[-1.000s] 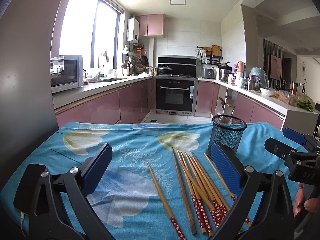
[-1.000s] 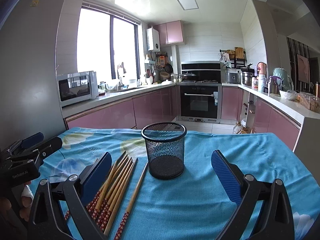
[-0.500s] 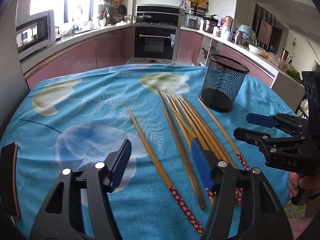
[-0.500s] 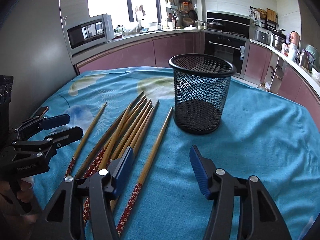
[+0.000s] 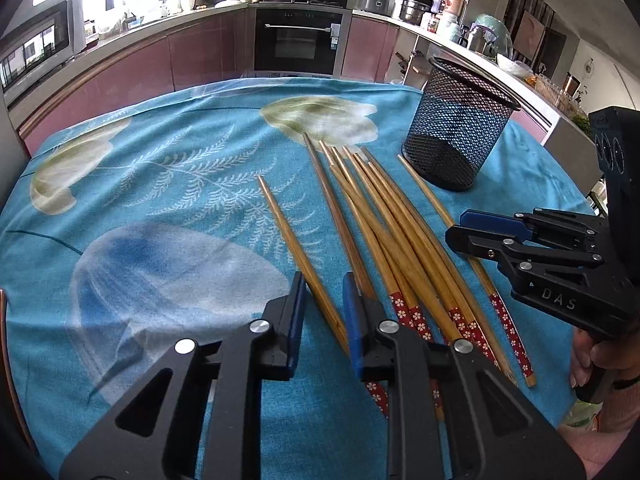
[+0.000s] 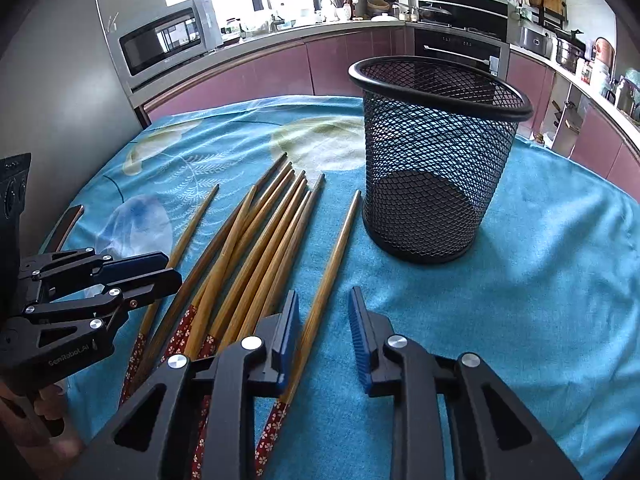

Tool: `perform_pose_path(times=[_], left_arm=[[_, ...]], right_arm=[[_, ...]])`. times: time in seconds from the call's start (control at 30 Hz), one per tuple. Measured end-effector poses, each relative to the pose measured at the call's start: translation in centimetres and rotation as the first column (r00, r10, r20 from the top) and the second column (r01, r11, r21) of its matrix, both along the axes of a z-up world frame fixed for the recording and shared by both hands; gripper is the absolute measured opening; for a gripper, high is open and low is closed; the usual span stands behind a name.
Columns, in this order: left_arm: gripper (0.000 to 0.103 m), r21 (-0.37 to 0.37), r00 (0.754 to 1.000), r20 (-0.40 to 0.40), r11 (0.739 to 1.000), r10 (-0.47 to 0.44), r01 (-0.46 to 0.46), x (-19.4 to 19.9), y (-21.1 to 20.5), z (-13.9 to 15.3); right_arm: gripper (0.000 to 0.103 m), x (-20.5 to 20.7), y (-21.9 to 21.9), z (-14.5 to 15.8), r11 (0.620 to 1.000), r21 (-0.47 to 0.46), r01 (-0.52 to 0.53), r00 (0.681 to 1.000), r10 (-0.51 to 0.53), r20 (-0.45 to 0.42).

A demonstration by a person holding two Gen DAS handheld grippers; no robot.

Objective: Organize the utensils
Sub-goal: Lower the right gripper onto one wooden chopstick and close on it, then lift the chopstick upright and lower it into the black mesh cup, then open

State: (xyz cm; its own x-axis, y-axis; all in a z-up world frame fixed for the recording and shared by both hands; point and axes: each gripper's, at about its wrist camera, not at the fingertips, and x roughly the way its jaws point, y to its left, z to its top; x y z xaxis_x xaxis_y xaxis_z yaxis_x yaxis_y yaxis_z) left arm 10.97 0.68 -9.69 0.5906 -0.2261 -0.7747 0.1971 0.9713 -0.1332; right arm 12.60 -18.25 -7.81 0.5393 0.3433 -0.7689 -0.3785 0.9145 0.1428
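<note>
Now both my tongs tilt down over the chopsticks (image 5: pixel 384 216) beside the mesh cup (image 6: pixel 436 152): left tongs (image 5: pixel 324 300) just narrowing around the leftmost chopstick (image 5: pixel 292 240), right tongs (image 6: pixel 324 312) around the rightmost (pads not visibly pressing).

The left gripper (image 5: pixel 324 304) hides the red ends of the chopsticks (image 5: pixel 384 220) beside the cup (image 5: pixel 456 136); whether its jaws pinch one is unclear.

Home kitchen: oven (image 5: pixel 298 38), microwave (image 6: pixel 164 40), pink cabinets (image 6: pixel 256 76).
</note>
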Motion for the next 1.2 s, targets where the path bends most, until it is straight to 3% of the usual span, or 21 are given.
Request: perform_pose_path(times=[0.03,0.17,0.73,1.2], left_arm=[[0.014,-0.008,1.000,-0.003,1.000,0.004,-0.004,0.0,0.0,0.1],[0.009,-0.020,1.000,-0.002,1.000,0.019,-0.019,0.1,0.2,0.4],[0.007,-0.114,0.997,0.069,0.992,-0.042,0.050,-2.4,0.1,3.3],[0.010,-0.010,0.997,-0.007,0.997,-0.080,0.080,-1.2,-0.5,0.7]], right_arm=[[0.009,0.1,-0.4,0.0,1.000,0.028,0.001,1.000,-0.001,-0.016],[0.006,0.3,-1.3,0.0,0.996,0.085,0.012,0.999,-0.009,-0.035],[0.006,-1.7,-1.6,1.9,0.984,0.148,-0.100,0.995,0.099,0.014],[0.010,-0.4,0.0,0.0,0.988,0.063,-0.141,0.988,0.145,-0.053]])
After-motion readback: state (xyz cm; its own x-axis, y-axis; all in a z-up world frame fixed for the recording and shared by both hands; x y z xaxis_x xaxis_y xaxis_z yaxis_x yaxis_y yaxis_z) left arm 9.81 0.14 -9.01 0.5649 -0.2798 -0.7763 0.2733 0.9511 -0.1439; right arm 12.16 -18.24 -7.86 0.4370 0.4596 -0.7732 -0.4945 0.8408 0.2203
